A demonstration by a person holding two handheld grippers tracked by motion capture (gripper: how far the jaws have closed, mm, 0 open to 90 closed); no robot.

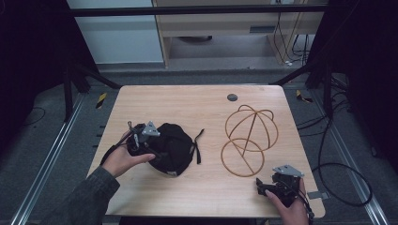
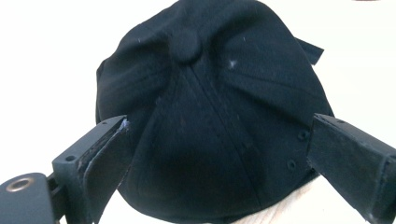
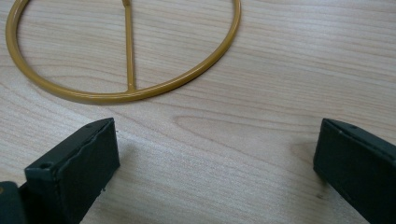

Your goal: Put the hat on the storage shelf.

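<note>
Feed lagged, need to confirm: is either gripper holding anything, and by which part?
Nothing held. Left gripper is open, straddling the black cap; right gripper is open over bare table.

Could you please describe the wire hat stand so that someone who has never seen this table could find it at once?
Start at the wooden table and look to its right half, across from the black cap on the left. There lies the wire hat stand, ahead of the right gripper. It alone is golden and see-through: a flat ring base joined by a stem to a domed cage of hoops.
</note>
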